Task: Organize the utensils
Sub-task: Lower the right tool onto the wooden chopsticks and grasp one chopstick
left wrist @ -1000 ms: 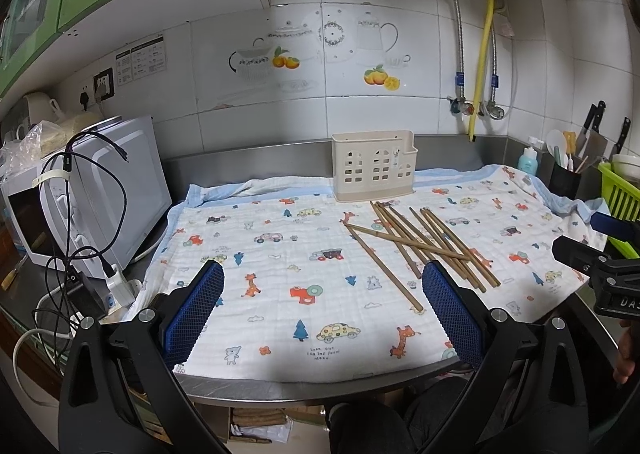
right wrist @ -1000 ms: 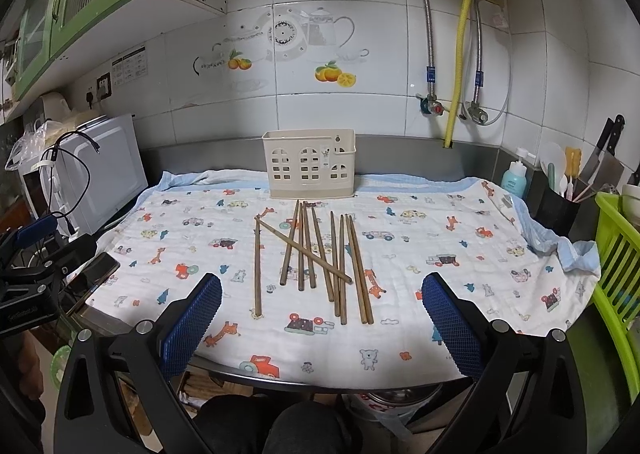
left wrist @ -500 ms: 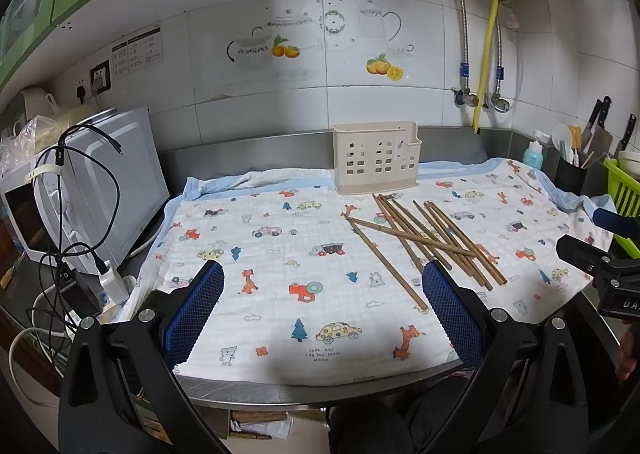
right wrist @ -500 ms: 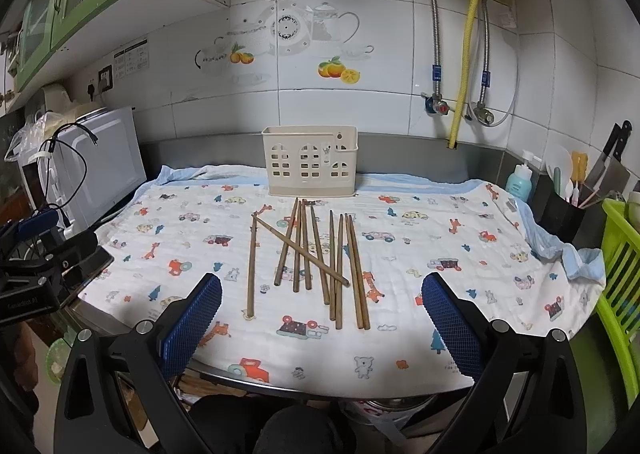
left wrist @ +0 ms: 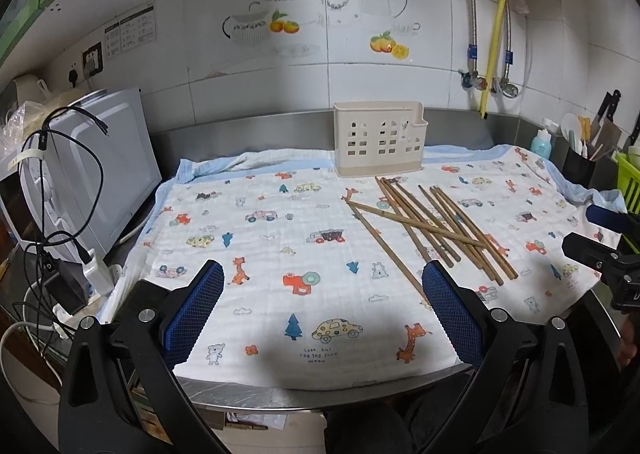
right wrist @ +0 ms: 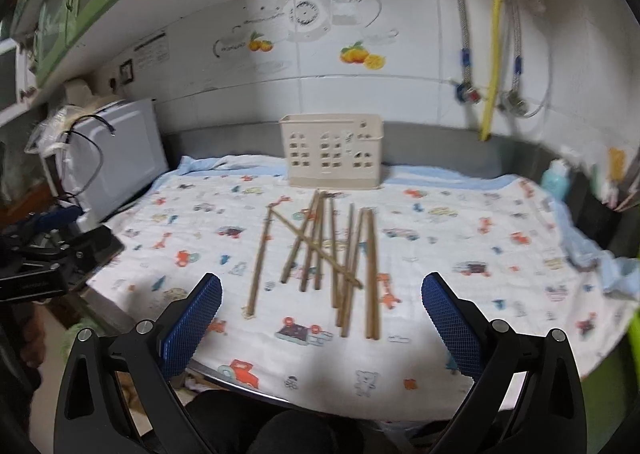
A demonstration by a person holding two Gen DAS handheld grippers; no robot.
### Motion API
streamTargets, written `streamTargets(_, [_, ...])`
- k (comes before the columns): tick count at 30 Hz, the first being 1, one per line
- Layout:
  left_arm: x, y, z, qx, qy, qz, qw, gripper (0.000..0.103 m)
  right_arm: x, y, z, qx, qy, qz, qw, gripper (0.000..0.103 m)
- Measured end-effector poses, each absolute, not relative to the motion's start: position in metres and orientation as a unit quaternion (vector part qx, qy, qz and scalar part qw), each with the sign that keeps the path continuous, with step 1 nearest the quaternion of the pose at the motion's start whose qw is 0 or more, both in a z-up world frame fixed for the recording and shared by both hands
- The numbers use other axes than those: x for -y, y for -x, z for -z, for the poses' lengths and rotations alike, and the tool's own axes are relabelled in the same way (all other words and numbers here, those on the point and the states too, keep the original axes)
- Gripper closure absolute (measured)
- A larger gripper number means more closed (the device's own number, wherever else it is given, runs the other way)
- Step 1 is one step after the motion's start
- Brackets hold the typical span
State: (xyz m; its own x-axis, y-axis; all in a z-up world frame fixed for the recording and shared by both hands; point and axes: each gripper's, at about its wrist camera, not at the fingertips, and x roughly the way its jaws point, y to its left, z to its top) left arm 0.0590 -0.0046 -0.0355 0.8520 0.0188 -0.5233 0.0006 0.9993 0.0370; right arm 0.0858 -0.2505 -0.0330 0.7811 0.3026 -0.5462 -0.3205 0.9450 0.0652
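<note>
Several brown chopsticks (right wrist: 324, 254) lie loose on printed cloth (left wrist: 280, 246) covering your worktop (left wrist: 256, 390), one crossing the rest diagonally. Beige slotted holder (left wrist: 379, 145) stands upright at back of cloth, just beyond chopstick tips. Your left claw (left wrist: 322, 308) spread wide, holding nothing, over near cloth edge, chopsticks to its right. Your right claw (right wrist: 322, 308) also spread wide, empty, chopsticks directly ahead between its fingers. White microwave (left wrist: 104, 170) on left.

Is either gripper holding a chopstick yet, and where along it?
No. The left gripper and right gripper are open and empty; the chopsticks lie on the cloth.
</note>
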Motion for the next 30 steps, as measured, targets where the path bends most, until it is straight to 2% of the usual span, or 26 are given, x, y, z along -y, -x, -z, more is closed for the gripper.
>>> streamTargets(16, [0.001, -0.093, 0.056, -0.299, 0.001, -0.015, 0.954, 0.005, 0.249, -0.152, 0.068, -0.311, 0.074, -0.27, 0.908, 0.009])
streamTargets(19, [0.002, -0.102, 0.062, -0.308, 0.003, -0.018, 0.951, 0.005, 0.245, -0.167, 0.075, -0.325, 0.084, -0.291, 0.896, 0.027])
streamTargets(22, [0.002, -0.108, 0.067, -0.315, 0.002, -0.024, 0.949, 0.005, 0.242, -0.179, 0.082, -0.332, 0.095, -0.3, 0.889, 0.029])
streamTargets(24, [0.002, -0.111, 0.069, -0.317, 0.002, -0.025, 0.948, 0.005, 0.241, -0.188, 0.087, -0.34, 0.099, -0.307, 0.883, 0.038])
streamTargets(30, [0.001, -0.122, 0.076, -0.326, 0.004, -0.032, 0.945, 0.005, 0.238, -0.208, 0.102, -0.362, 0.112, -0.321, 0.868, 0.054])
